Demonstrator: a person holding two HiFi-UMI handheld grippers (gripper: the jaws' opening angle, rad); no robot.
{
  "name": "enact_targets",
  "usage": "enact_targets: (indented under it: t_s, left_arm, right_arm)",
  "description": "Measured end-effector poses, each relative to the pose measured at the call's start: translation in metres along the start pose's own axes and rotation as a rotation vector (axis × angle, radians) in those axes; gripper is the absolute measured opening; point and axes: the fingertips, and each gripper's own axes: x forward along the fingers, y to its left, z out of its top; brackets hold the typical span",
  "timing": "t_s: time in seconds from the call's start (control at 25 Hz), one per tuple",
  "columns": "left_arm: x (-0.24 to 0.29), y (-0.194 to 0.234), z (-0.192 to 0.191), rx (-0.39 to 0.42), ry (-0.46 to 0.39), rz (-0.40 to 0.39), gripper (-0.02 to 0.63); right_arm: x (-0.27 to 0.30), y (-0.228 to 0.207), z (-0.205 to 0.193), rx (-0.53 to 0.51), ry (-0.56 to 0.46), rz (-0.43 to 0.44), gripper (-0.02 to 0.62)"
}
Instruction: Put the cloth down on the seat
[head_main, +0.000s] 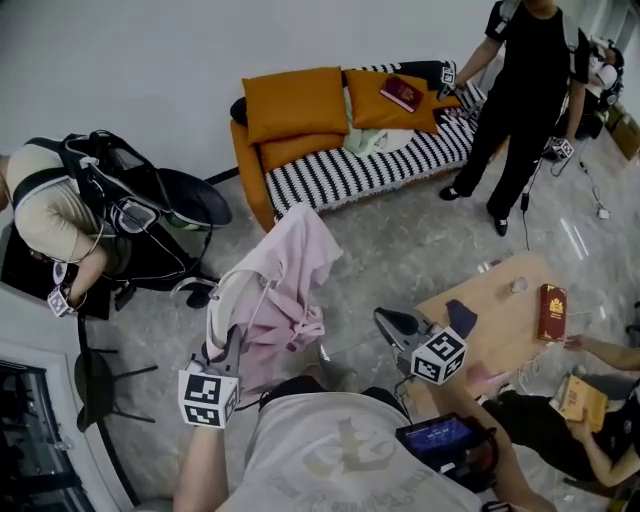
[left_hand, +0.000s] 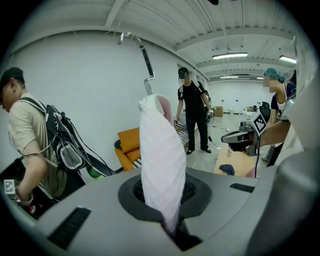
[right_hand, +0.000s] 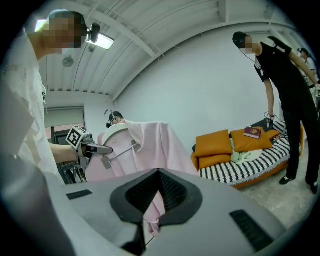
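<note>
Pink cloth (head_main: 292, 275) up in the air, off the seat (head_main: 340, 172)
It drapes crumpled over a white hanger (head_main: 212, 312), well apart from the black-and-white striped, orange-cushioned seat by the wall.

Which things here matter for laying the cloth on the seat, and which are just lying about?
In the job: pink cloth, hanger, left gripper and right gripper, both shut on the cloth, sofa seat.
Lying about: orange cushions, red book, green cloth, low table, dark cloth.
</note>
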Motion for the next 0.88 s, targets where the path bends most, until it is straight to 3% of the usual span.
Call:
enact_targets:
  t_s: [0.2, 0.52, 0.68, 0.88]
  left_arm:
    - [0.027, 0.022, 0.004, -0.005, 0.009, -0.044, 0.018]
    - [0.059, 0.033, -0.034, 0.029, -0.033, -0.075, 0.018]
    - [0.096, 0.048, -0.014, 0.023, -0.030, -0.088, 0.018]
    - [0.113, 0.091, 0.010, 0.042, -0.038, -0.118, 0.018]
  right_arm:
    - [0.024, -0.008, 0.011, 0.000, 0.028, -0.034, 0.015]
    - [0.048, -0.015, -0.012, -0.067, 0.035, -0.083, 0.015]
    - [0.077, -0.050, 0.014, -0.081, 0.055, -0.095, 0.015]
    - [0.125, -0.056, 0.052, -0.112, 0.072, -0.105, 0.015]
